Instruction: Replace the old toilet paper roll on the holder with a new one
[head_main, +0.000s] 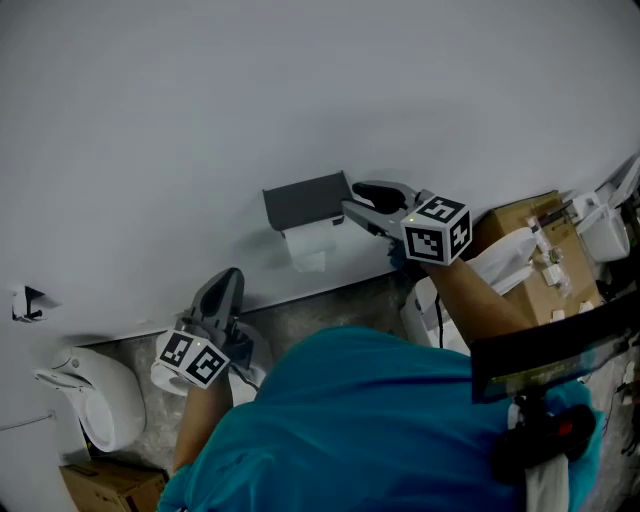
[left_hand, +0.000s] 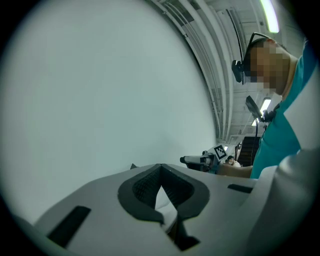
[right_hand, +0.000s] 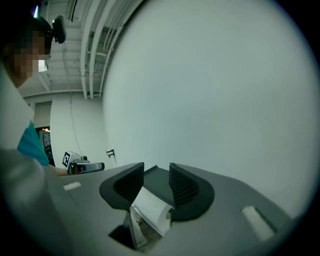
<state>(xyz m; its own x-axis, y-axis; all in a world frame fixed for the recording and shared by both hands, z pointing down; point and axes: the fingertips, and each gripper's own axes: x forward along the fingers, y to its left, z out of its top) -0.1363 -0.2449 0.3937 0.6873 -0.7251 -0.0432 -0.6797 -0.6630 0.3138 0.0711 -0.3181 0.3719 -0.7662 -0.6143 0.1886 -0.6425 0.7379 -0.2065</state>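
Observation:
The holder's dark grey cover is mounted on the white wall, with the white paper roll hanging under it. My right gripper is level at the cover's right end. Its jaws stand apart with the cover and the roll showing between them; I see no pad pressing on either. My left gripper is lower and to the left, pointing at the bare wall, its fingertips together and nothing held. It also shows small in the right gripper view; the right gripper shows in the left gripper view.
A white toilet stands at the lower left with a cardboard box beside it. More boxes and white items crowd the floor at the right. A small fitting sticks out of the wall at far left.

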